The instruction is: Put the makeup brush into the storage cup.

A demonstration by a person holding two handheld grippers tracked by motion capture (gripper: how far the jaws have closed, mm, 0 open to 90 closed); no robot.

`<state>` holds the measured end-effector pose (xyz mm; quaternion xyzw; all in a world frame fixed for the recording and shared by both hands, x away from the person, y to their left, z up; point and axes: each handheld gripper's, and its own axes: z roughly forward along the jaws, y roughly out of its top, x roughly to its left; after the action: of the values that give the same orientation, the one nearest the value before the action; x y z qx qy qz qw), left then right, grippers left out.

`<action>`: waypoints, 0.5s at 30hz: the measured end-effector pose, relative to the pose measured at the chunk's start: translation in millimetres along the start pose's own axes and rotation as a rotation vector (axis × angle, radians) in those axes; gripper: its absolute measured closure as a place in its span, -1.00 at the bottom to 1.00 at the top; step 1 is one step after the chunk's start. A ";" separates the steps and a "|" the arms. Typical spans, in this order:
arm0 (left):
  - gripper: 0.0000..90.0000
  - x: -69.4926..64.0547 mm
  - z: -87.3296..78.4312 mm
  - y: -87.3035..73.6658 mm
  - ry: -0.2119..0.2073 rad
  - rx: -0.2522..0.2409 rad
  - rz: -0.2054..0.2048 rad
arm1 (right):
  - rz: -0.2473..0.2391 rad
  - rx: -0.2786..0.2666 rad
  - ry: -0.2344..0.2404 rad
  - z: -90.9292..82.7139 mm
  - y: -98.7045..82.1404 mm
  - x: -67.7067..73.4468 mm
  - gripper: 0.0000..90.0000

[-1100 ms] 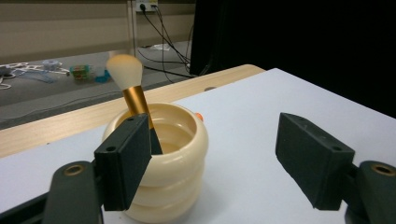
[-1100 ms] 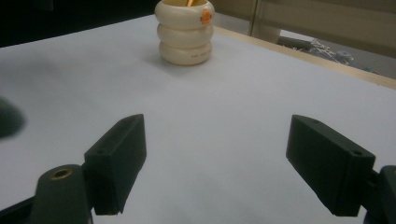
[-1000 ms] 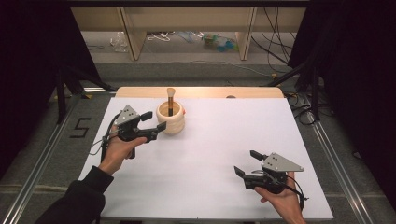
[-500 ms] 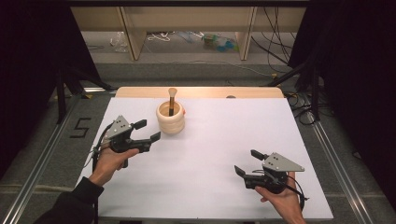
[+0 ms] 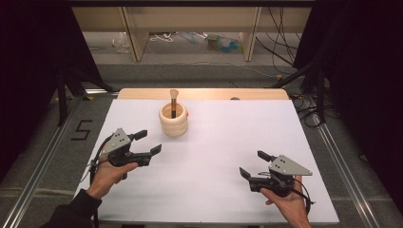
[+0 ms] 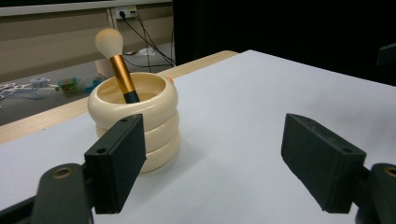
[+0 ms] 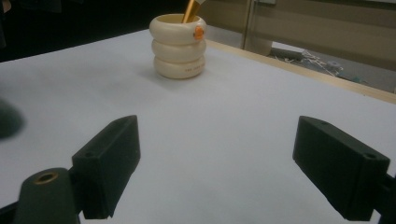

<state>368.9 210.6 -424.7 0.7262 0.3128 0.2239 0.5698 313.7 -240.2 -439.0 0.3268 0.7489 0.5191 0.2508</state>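
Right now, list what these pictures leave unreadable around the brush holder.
- Makeup brush: lower handle hidden inside the cream ringed holder, left gripper view.
- Brush head cut off by the top edge, right gripper view.
- Orange sticker and print on the holder's bottom ring: too small to read.

Brush (image 5: 173, 101) in holder (image 5: 173, 122), holder back-centre on table (image 5: 218, 142), left claw (image 5: 149, 142) nearer it

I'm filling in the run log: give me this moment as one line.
left gripper: open, empty, jaws just opening | right gripper: open, empty, jaws just opening | brush: upright in cream holder | table: white
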 end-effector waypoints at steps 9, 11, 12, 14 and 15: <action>-0.53 -5.8 -3.8 -9.4 -0.029 0.004 -0.002 | 0.012 0.003 0.004 -0.3 0.1 1.3 -0.65; -0.54 -6.6 -4.7 -11.1 -0.036 0.009 -0.001 | 0.000 -0.002 0.000 -0.2 0.2 0.6 -0.65; -0.54 -7.0 -5.2 -11.8 -0.038 0.008 -0.002 | -0.001 -0.010 -0.005 0.4 0.1 0.8 -0.65; -0.54 -7.8 -6.6 -12.4 -0.040 0.007 -0.003 | -0.002 -0.011 -0.006 0.3 0.1 1.0 -0.65; -0.54 -8.2 -7.0 -12.7 -0.039 0.003 -0.006 | -0.002 -0.011 -0.006 0.3 0.1 1.0 -0.65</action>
<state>355.8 211.5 -435.0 0.7303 0.3041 0.2075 0.5754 313.3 -239.2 -439.1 0.3263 0.7455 0.5221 0.2553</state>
